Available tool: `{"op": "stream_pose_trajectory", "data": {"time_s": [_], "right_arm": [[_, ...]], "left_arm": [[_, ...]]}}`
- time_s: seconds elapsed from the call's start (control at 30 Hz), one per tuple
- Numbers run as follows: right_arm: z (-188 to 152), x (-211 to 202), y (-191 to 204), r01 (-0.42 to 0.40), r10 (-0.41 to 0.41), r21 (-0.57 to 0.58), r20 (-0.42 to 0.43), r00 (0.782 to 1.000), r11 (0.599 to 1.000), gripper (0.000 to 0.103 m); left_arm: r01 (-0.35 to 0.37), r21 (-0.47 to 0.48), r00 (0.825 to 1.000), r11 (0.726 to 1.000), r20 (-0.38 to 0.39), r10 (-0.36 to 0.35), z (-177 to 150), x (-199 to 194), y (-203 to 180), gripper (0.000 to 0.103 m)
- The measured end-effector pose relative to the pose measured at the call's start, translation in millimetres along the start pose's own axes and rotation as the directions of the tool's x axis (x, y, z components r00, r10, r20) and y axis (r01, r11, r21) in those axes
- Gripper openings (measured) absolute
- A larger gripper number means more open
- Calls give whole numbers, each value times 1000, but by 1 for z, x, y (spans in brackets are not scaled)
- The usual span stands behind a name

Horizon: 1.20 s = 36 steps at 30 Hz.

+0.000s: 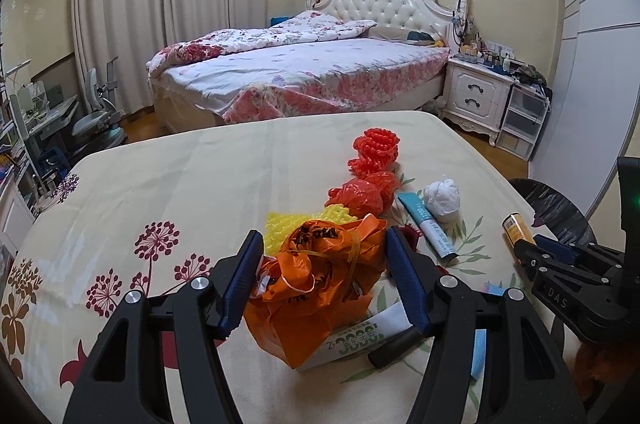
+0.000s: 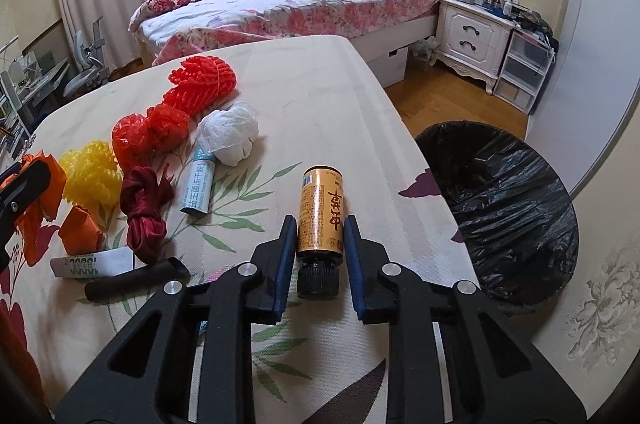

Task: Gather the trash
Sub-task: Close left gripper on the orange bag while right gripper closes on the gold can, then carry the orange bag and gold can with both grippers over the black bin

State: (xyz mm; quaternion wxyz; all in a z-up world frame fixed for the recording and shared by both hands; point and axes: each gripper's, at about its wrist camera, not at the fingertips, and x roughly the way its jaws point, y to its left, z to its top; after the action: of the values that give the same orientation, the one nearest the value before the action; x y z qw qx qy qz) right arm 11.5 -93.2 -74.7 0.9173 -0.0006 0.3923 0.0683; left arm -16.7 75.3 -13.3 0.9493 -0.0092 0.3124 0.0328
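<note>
Our left gripper (image 1: 324, 272) straddles the orange bag (image 1: 316, 288), jaws apart; our right gripper (image 2: 318, 248) brackets the gold bottle (image 2: 321, 214), unclamped; the black-lined bin (image 2: 508, 208) shows nothing inside.

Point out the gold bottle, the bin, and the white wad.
gold bottle (image 2: 320, 208): right wrist view, label middle.
bin (image 2: 500, 208): right wrist view, black liner.
white wad (image 2: 230, 136): right wrist view, crumpled centre.

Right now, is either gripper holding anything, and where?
Nothing clamped: left gripper straddles the orange bag; right gripper straddles the gold bottle near its cap.
</note>
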Motion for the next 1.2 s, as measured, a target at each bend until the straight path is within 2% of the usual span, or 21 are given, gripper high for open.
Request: {"op": "stream_pose_trajectory", "data": {"time_s": [0.3,0.57,0.77,0.97,1.2], "right_arm": [[15,-19,-61,103,-110,108,67,992,989,24],[21,-20,-110,181,-202,193,94,975,964,24],[24,-16,-132,227,-256,225,104,961,947,24],[25,-6,-155,235,-268,272,90,959,933,24],[24,8,-175,237,-269,313,64,961,920,24]], "left_arm": [[91,33,996,995,8,-91,17,10,-39,62],[201,82,979,976,-1,-202,42,28,-98,62],[242,134,970,961,-9,-243,53,50,-145,62],[276,186,961,943,-50,-271,53,78,-187,62],[300,229,954,926,-90,-286,52,101,-218,62]]}}
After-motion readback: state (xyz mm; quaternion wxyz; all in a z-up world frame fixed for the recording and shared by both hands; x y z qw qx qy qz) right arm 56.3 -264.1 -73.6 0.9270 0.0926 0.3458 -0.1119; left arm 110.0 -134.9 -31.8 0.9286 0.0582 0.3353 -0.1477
